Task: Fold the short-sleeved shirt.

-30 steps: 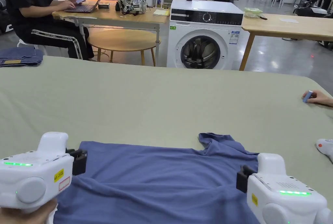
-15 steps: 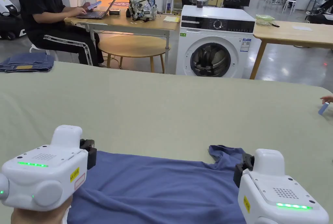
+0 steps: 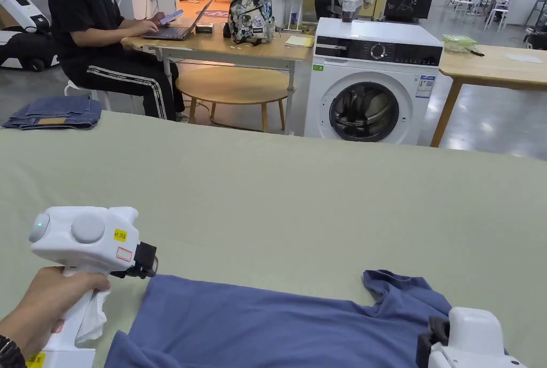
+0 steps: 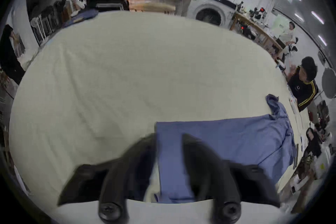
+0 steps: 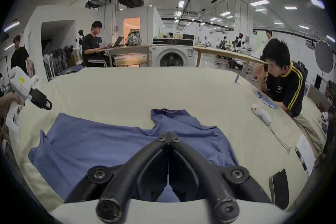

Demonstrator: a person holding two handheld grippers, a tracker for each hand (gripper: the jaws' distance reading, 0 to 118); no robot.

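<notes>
A blue short-sleeved shirt [image 3: 278, 321] lies spread on the pale green table [image 3: 299, 198], hem to the left and a rumpled sleeve [image 3: 392, 286] at the right. My left gripper [image 3: 147, 263] is tipped on its side just above the hem corner. In the left gripper view its jaws stand open [image 4: 169, 137], with the shirt [image 4: 227, 140] lying below the gap. From the right gripper view the left gripper [image 5: 43, 101] hangs clear of the cloth. My right gripper [image 5: 169, 137] has its tips pressed together at the shirt [image 5: 100, 140] near the shoulder, where creases meet.
Folded jeans [image 3: 53, 112] lie at the table's far left. A person [image 5: 283, 82] sits at the right edge, with a white corded device [image 5: 261, 115] and a dark phone [image 5: 279, 186] nearby. A washing machine [image 3: 374, 86] and desks stand beyond the table.
The left gripper has let go of the hem corner, risen and rolled onto its side. The shirt has slid toward me, and the right gripper has drawn back with it.
</notes>
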